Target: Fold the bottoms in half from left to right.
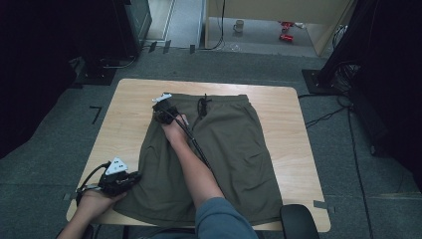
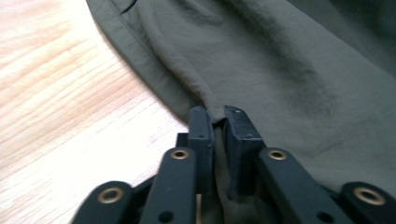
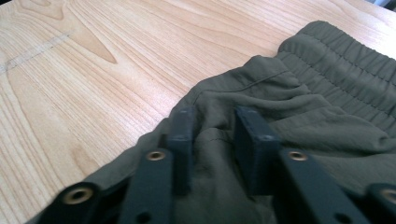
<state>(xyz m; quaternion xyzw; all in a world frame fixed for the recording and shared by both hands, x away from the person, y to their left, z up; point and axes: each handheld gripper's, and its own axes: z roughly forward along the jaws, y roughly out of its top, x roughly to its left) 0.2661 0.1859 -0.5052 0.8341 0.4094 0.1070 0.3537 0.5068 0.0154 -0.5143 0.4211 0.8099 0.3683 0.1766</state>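
Left tongs (image 2: 218,116) clamped on near-left hem of shorts (image 1: 224,149); right tongs (image 3: 215,128) pinching bunched cloth by far-left waistband, on bench (image 1: 129,109).

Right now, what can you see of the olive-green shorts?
The olive-green fabric shorts lie flat on the light wooden table, elastic gathered waistband and dark drawstring at the far side, hems toward the person. The left tool is shut on the near left hem; the right tool straddles bunched cloth near the waistband's left corner.

Wooden table (image 1: 129,99) — olive shorts (image 1: 224,144) spread flat.
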